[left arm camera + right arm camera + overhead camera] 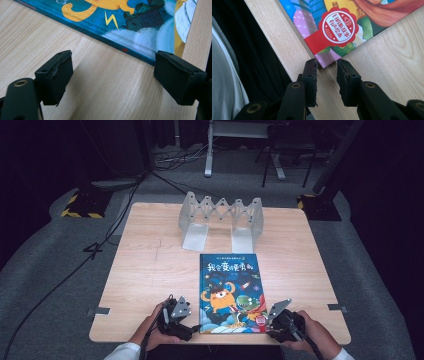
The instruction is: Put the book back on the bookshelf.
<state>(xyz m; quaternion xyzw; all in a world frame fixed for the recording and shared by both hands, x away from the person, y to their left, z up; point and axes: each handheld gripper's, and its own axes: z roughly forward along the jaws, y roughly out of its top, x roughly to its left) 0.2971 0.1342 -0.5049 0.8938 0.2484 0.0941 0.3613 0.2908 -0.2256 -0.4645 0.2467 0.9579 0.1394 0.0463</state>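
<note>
Holding my left gripper [112, 80] wide open beside the book's [231, 290] near-left corner, I am leaving it free. The book is lying flat on the tabletop [145, 270]. My right gripper [326, 75] is standing narrow at the near-right corner, apparently to pinch it.

A pale wooden table [145, 270] bears a picture book [230, 292] and a folding rack [221, 218].
</note>
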